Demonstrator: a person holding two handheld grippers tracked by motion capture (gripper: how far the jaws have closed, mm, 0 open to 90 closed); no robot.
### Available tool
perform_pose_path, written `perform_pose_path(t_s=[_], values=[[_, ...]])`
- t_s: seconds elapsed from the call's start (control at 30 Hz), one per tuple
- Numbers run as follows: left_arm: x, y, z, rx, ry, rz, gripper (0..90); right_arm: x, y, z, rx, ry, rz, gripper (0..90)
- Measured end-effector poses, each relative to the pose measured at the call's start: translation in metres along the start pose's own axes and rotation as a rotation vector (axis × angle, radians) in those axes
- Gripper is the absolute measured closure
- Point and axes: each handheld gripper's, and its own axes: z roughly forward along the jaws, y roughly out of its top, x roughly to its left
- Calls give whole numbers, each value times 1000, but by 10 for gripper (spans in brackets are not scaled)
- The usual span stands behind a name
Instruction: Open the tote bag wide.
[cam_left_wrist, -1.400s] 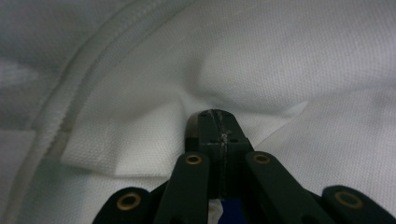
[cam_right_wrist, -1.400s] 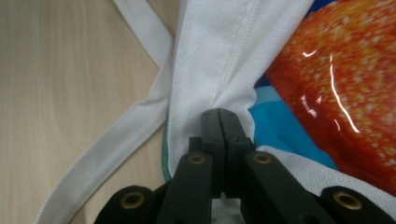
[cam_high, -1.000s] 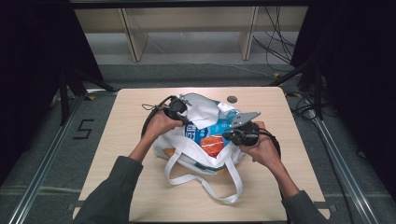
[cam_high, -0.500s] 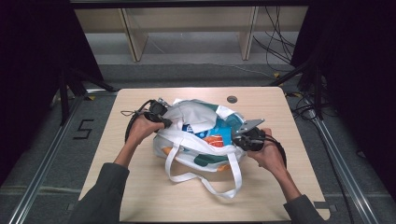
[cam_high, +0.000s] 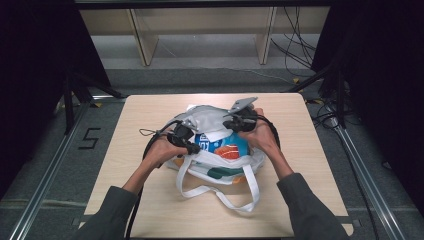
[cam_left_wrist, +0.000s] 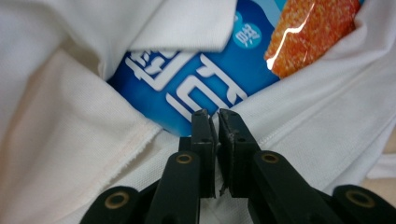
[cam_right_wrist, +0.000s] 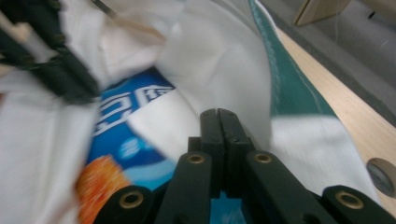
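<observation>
Currently the white tote bag sits mid-table. Left gripper and right gripper each pinch its fabric, jaws closed, over the blue snack packet. Risk: thin cloth slipping free, bag mouth collapsing.

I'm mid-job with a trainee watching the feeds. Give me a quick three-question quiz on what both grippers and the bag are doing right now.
1. True or false: the left gripper has its black jaws closed on the rim of the white fabric tote bag.
2. What shows through the bag's opening? A) a blue snack packet with white lettering and an orange picture B) a green glass bottle C) a red apple
3. Fill in: the right gripper pinches the bag's white cloth with its jaws ____.

Key
1. True: the cloth edge sits between the jaws.
2. A: the blue snack packet lies inside the bag.
3. Shut: in the right gripper view they meet with no gap.
</observation>
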Motion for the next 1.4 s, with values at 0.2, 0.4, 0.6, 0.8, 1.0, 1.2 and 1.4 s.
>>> perform_pose_path(t_s=[0.2, 0.4, 0.6, 0.8, 1.0, 1.2, 1.4], values=[[-9, -17, 3, 4, -29, 1, 884, -31, -2, 40, 199, -131, 33, 900], [-11, -22, 3, -11, -32, 7, 888, -36, -3, 54, 288, -150, 44, 900], [2, -5, -6, -101, 21, -26, 825, -36, 5, 8, 102, -113, 61, 900], [21, 7, -8, -112, 101, -86, 812, 0, -18, -42, -26, -33, 45, 900], [39, -6, -17, -189, 131, -168, 816, 18, -64, -72, -103, -63, 59, 900], [48, -6, -34, -295, 197, -189, 811, 2, -85, -79, -96, -108, 104, 900], [72, -22, -30, -225, 259, -231, 858, -9, -102, -63, -26, -122, 153, 900]])
